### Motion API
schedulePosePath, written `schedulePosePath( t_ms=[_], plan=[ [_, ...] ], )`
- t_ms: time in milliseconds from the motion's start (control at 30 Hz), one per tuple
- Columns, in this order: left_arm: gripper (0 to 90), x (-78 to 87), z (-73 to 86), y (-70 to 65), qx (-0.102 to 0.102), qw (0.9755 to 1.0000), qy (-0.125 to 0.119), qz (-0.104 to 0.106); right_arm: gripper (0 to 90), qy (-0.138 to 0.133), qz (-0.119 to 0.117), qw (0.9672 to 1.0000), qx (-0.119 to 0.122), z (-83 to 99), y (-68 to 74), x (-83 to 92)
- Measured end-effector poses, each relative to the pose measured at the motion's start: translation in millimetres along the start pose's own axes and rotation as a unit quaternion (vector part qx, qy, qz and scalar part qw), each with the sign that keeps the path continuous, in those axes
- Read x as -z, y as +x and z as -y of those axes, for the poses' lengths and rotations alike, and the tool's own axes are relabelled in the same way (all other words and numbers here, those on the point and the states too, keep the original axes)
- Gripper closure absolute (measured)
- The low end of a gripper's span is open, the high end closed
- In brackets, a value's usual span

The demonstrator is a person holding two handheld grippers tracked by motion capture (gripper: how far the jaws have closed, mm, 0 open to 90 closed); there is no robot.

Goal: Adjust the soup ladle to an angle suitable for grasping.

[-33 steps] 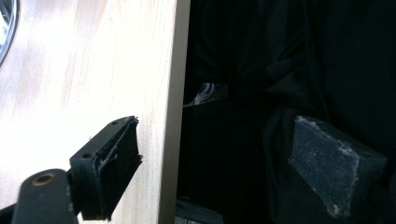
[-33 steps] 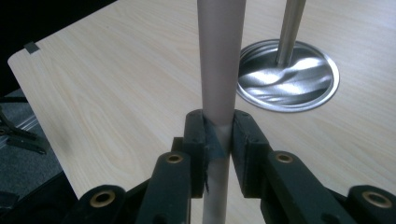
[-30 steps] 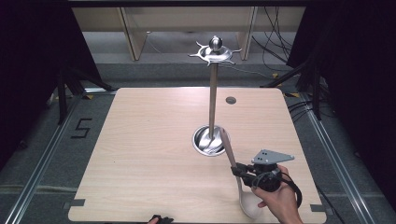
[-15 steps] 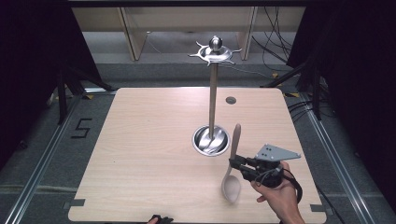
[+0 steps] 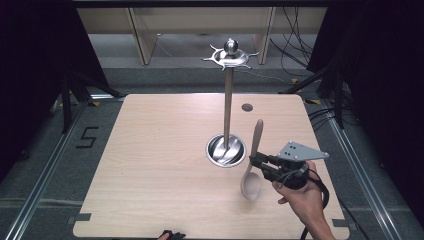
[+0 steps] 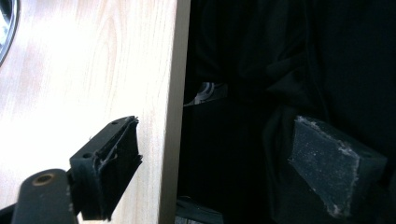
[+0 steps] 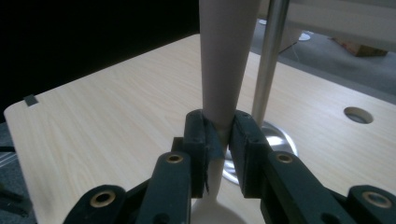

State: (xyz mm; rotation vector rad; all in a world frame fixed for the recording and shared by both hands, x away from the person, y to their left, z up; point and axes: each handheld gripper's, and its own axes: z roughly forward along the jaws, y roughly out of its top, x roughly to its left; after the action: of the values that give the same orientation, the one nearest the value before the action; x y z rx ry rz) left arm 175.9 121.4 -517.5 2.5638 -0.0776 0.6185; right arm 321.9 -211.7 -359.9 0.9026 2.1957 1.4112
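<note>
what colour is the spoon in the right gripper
Pale beige spoon, clamped in the right gripper; clearest in the high view.

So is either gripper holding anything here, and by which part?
The right gripper clamps the wooden spoon at the narrow neck of its handle, just above the bowl. The left gripper holds nothing.

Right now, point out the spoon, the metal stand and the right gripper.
spoon [image 5: 256, 137], high view, on its handle.
metal stand [image 5: 228, 112], high view, on its upright pole.
right gripper [image 7: 218, 140], right gripper view, between the jaws clamping the handle.
</note>
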Motion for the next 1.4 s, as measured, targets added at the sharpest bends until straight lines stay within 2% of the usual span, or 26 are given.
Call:
schedulePosePath(
  t_ms=[33,133,167,233,267,300,367,400,433,567,600,633,700,733,767,900,933,1067,1133,1167,1233,1267,1300,1400],
  plan=[
    [14.9,0.0,0.0,0.0,0.001,1.0,0.0,0.0,77.6,0.003,0.003,0.9999,-0.013,-2.2,1.0,0.2],
    [15.0,0.0,0.2,-0.1,0.001,1.0,-0.002,-0.003,77.6,0.0,0.013,0.9999,0.006,-12.0,-5.7,-1.8],
    [15.0,0.1,0.2,0.0,0.001,1.0,-0.002,-0.003,77.6,0.004,0.014,0.9999,-0.007,-14.2,-5.0,-1.7],
    [14.9,0.2,0.1,0.2,0.006,1.0,-0.003,-0.001,77.6,-0.002,0.018,0.9998,-0.003,-16.7,-6.8,-2.5],
    [15.0,0.1,0.2,0.1,0.006,1.0,-0.004,-0.002,77.6,-0.002,0.022,0.9997,0.007,-19.3,-9.4,-2.9],
    [14.9,0.1,0.2,0.1,0.005,1.0,-0.004,-0.002,77.6,-0.002,0.026,0.9997,0.002,-22.1,-10.2,-3.3],
    [14.9,0.4,0.3,0.3,0.0,1.0,-0.001,-0.003,77.6,-0.007,0.036,0.9992,0.014,-28.2,-17.0,-4.4],
    [14.9,0.4,0.2,0.3,0.001,1.0,-0.001,-0.003,77.6,-0.007,0.036,0.9992,0.014,-28.2,-17.0,-4.4],
    [15.0,0.6,0.1,0.5,0.0,1.0,-0.001,-0.002,77.6,-0.001,0.039,0.9992,0.002,-29.7,-16.3,-3.8],
    [14.9,0.8,0.1,0.7,0.001,1.0,0.001,0.0,77.6,0.0,0.05,0.9987,0.005,-37.1,-22.6,-5.0],
    [14.9,0.7,0.2,0.8,0.001,1.0,0.001,0.0,77.6,0.001,0.05,0.9986,0.016,-39.5,-25.5,-5.3],
    [14.9,0.7,0.2,0.7,0.002,1.0,0.001,0.0,77.6,0.013,0.053,0.9984,0.009,-44.5,-27.8,-4.5],
    [15.0,0.8,0.2,0.8,0.002,1.0,0.001,0.0,77.6,0.01,0.056,0.9984,0.006,-45.7,-27.8,-4.6],
    [14.9,0.7,0.3,0.8,0.002,1.0,0.0,0.0,77.6,0.013,0.056,0.9983,0.014,-48.7,-30.7,-4.0],
    [14.9,0.7,0.2,0.8,0.002,1.0,0.001,0.0,77.6,0.009,0.06,0.9982,0.006,-50.2,-29.5,-4.3],
    [14.9,0.3,0.4,0.6,0.002,1.0,0.001,0.0,77.6,0.017,0.059,0.9979,0.021,-58.4,-34.8,-4.7],
    [15.0,0.4,0.5,0.9,0.002,1.0,0.0,0.0,77.6,0.013,0.073,0.997,0.021,-62.6,-36.1,-5.5],
    [15.0,0.4,0.6,1.0,0.002,1.0,0.0,0.0,77.6,0.023,0.07,0.997,0.025,-69.6,-38.5,-6.6],
    [14.9,0.1,0.9,0.7,0.003,1.0,-0.003,-0.002,77.6,0.02,0.078,0.9964,0.028,-74.3,-39.2,-8.2],
    [14.9,-1.0,1.0,1.3,0.003,0.9998,0.001,0.021,77.6,0.022,0.08,0.9962,0.027,-78.8,-39.9,-9.0],
    [14.9,-0.7,0.7,1.7,0.001,0.9999,-0.002,0.014,77.6,0.022,0.085,0.9956,0.032,-82.8,-41.1,-9.3],
    [15.0,-0.8,0.8,1.6,0.002,0.9999,-0.002,0.013,77.6,0.026,0.082,0.9959,0.028,-84.7,-40.8,-10.0],
    [14.9,-0.8,0.8,1.6,0.002,0.9999,-0.002,0.013,77.6,0.024,0.088,0.995,0.04,-87.1,-42.7,-10.1],
    [14.9,-0.3,0.8,1.9,0.0,0.9999,-0.001,0.013,77.6,0.027,0.091,0.9946,0.041,-90.8,-43.1,-10.4]
  ],
)
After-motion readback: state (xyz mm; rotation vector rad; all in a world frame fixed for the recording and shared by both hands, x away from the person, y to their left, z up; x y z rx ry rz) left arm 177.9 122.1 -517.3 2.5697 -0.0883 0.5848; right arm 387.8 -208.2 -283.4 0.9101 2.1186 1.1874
